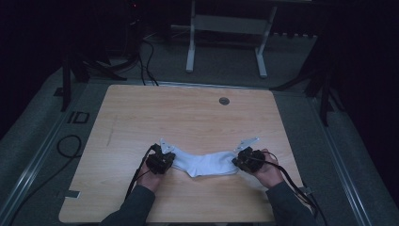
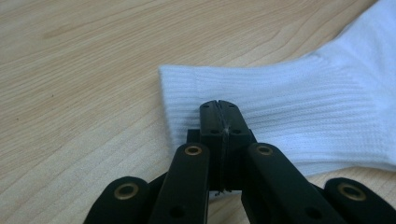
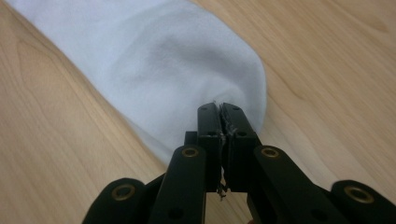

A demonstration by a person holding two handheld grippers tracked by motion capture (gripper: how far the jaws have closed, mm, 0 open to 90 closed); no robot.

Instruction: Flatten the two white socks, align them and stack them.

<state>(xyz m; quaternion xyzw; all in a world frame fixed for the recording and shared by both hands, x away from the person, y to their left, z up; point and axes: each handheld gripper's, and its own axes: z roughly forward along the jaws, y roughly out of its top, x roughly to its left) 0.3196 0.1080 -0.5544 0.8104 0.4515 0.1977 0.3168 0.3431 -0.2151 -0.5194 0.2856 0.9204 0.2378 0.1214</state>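
Observation:
A white sock (image 1: 204, 165) lies stretched sideways near the front edge of the wooden table (image 1: 188, 113), sagging slightly in the middle. My left gripper (image 1: 162, 161) is at its left end. In the left gripper view the black jaws (image 2: 219, 105) are pressed together on the ribbed cuff (image 2: 303, 107), with a thin line of fabric between the pads. My right gripper (image 1: 244, 160) is at the sock's right end, and its jaws (image 3: 219, 108) are shut on the smooth rounded toe (image 3: 154, 60). A hand holds each gripper from below.
A small round grommet (image 1: 224, 100) sits near the table's far edge. A black cable (image 1: 70, 146) loops on the floor to the left. A white table frame (image 1: 190, 42) stands behind. The surroundings are dark.

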